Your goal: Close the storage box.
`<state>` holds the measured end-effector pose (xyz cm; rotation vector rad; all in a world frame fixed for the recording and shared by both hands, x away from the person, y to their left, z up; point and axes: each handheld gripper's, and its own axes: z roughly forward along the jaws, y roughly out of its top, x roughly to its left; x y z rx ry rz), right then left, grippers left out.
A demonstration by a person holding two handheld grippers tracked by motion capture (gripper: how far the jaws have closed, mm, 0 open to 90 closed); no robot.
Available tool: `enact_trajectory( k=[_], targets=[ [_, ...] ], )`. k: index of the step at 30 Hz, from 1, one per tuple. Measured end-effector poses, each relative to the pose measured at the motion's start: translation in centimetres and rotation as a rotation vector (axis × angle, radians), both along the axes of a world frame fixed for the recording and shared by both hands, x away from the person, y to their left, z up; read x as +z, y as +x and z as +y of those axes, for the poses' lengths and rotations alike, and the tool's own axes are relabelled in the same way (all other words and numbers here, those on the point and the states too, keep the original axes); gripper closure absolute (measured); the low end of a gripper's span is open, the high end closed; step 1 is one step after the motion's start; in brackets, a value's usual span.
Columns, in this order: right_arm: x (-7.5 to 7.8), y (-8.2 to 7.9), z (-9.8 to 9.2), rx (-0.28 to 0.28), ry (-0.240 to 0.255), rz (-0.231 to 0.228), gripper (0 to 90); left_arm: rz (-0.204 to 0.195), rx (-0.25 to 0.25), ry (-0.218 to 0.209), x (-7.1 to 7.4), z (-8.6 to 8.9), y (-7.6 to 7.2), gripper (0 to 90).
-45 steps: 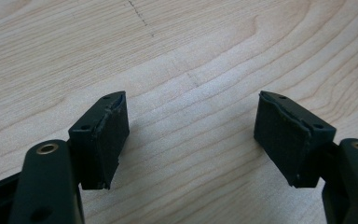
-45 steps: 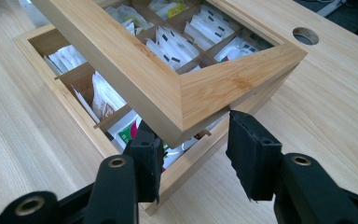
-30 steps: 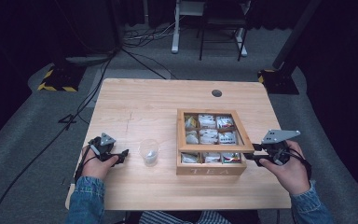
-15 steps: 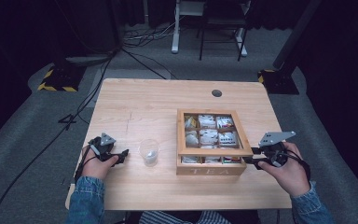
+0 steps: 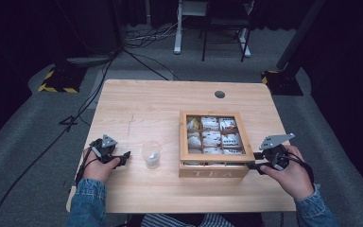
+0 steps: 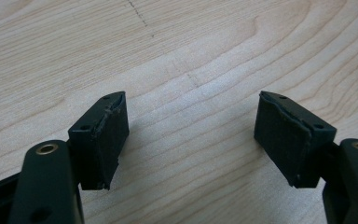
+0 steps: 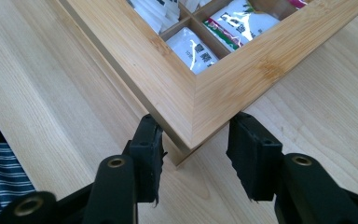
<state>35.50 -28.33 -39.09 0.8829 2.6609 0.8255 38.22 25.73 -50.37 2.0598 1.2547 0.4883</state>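
Wooden tea box [image 5: 216,168], lettered TEA on its front wall, on the worktop [image 5: 151,104] at about 4 o'clock from centre, its compartments filled with tea bags [image 5: 211,138]. The right gripper [image 5: 257,166] stands at the box's near right corner, at 3 o'clock of the front wall; in the right gripper view its fingers [image 7: 148,154] straddle the corner of the lid frame [image 7: 200,88], narrowly parted, and pad contact cannot be told. The left gripper [image 5: 123,156] rests at 9 o'clock of a clear plastic cup [image 5: 151,153], fingers [image 6: 103,140] wide and empty over bare wood. Judged step: taking hold of the lid at its corner. The next move calls for a firm pinch on the frame edge, then an upward swing.
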Motion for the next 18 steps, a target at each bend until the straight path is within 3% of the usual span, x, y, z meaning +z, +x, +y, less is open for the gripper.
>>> enact_trajectory(
  k=[18],
  targets=[
    [-0.97,0.23,0.46,0.012,-0.055,0.066,54.5,0.000,0.000,0.000,0.00,0.00,0.00,26.6]
  ],
)
